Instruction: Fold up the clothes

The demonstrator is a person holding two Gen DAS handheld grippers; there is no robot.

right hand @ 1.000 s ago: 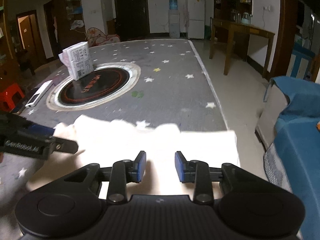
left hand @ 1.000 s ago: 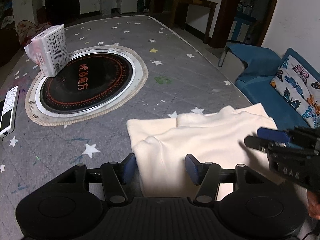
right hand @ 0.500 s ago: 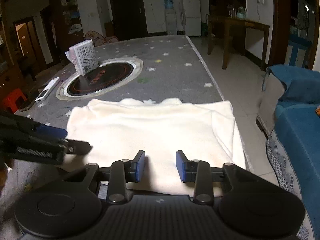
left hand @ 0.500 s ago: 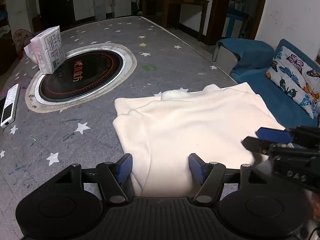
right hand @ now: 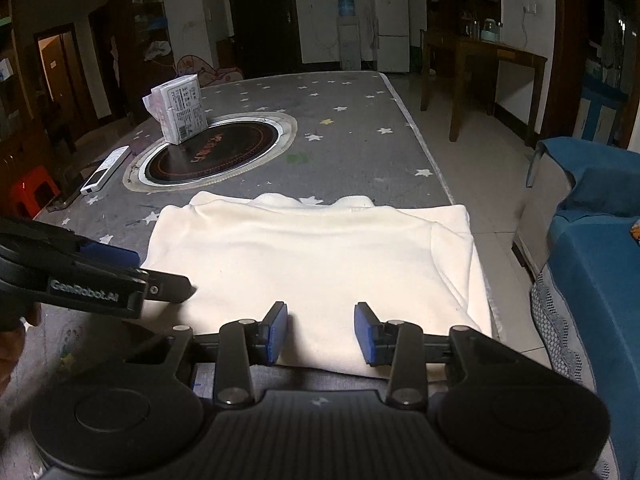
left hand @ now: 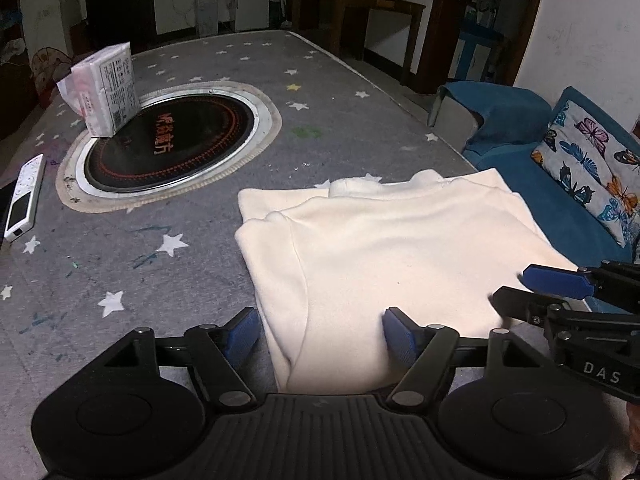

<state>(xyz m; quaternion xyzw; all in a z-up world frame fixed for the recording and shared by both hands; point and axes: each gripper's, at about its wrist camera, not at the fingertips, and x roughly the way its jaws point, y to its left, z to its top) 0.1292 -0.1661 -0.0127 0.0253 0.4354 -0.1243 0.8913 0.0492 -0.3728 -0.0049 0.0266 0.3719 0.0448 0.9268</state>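
Kept the left claw [left hand: 320,334] released, jaws spread wide over the near left corner of the cream sweater [left hand: 400,248], hem just beside the pads and the left folded edge running away from them. Found that sweater lying flat on the near right part of the desk [left hand: 160,280], collar at the far side, hem nearest, longer axis running across from left to right, side panels seemingly already turned in. Held the right claw [right hand: 321,330] released too, jaws set narrower, at the same hem toward its middle and right. Could not tell whether either claw touched the cloth. Judged both about equally near, each on its own half of the hem, so a lift of the hem away toward the collar looked the likely fold. Noted a grey star-printed cover over the desk, and on it, well apart from the sweater, a white remote control [left hand: 24,196], a tissue pack [left hand: 106,88] standing on the rim of a round inset cooktop [left hand: 168,148]. Made out, around the dim room, a red stool [right hand: 28,192], a water dispenser [right hand: 346,32], a white fridge [right hand: 392,28], a wooden side table [right hand: 480,56], and a blue sofa [left hand: 560,208] with a butterfly cushion [left hand: 592,184] just beyond the desk's right edge.
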